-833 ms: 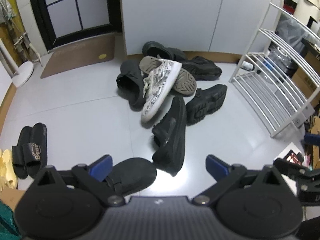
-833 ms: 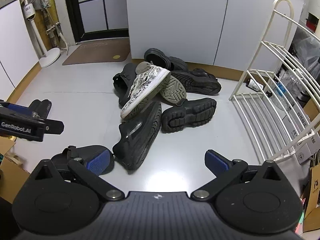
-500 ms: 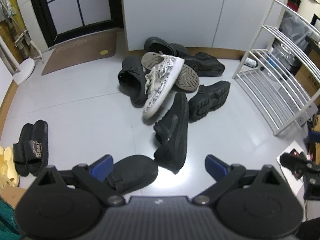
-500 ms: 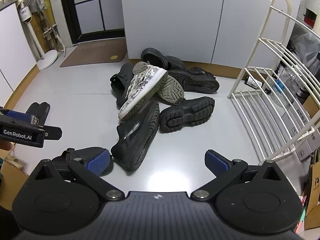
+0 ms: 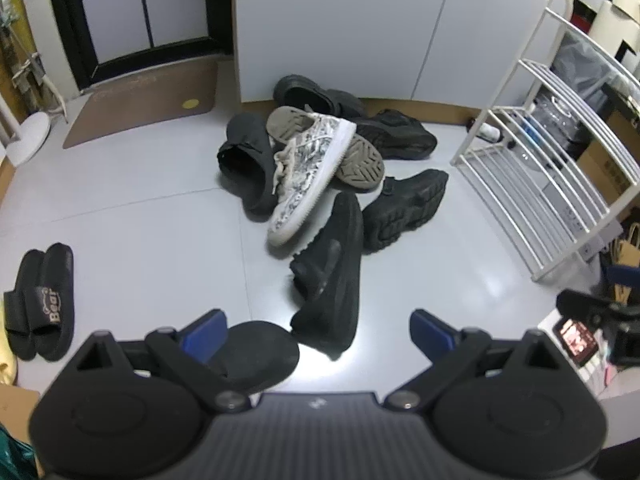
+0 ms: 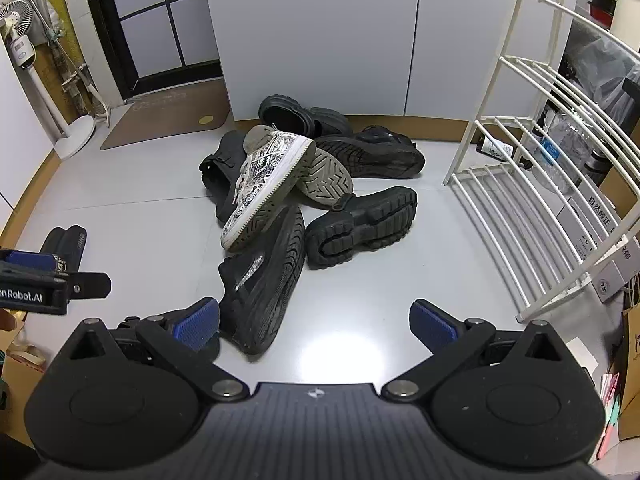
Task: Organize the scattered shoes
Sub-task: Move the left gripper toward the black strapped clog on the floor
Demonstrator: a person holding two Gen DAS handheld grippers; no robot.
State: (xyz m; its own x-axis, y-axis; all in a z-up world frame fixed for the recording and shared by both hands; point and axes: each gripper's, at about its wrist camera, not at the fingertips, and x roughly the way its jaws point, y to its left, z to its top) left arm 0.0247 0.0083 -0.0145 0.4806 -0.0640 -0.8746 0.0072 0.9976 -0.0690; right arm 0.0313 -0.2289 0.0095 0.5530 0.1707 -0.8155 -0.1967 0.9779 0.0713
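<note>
Black shoes (image 5: pixel 328 276), white-grey patterned sneaker (image 5: pixel 310 176), white rack (image 6: pixel 532 184), brown mat (image 5: pixel 140 104)

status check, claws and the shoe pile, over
Left claw open, empty. Right claw open, empty. Shoe pile untouched on the floor, patterned white sneaker on top. White rack bare; black sneaker nearest.

A yellow slipper (image 5: pixel 5 354) is cut off (left edge); a black shoe (image 6: pixel 200 332) sits half-hidden behind the tool.

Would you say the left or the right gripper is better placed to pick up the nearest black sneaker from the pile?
Probably the left gripper: open, with the black sneaker centred ahead. The right gripper sees it off-centre.
</note>
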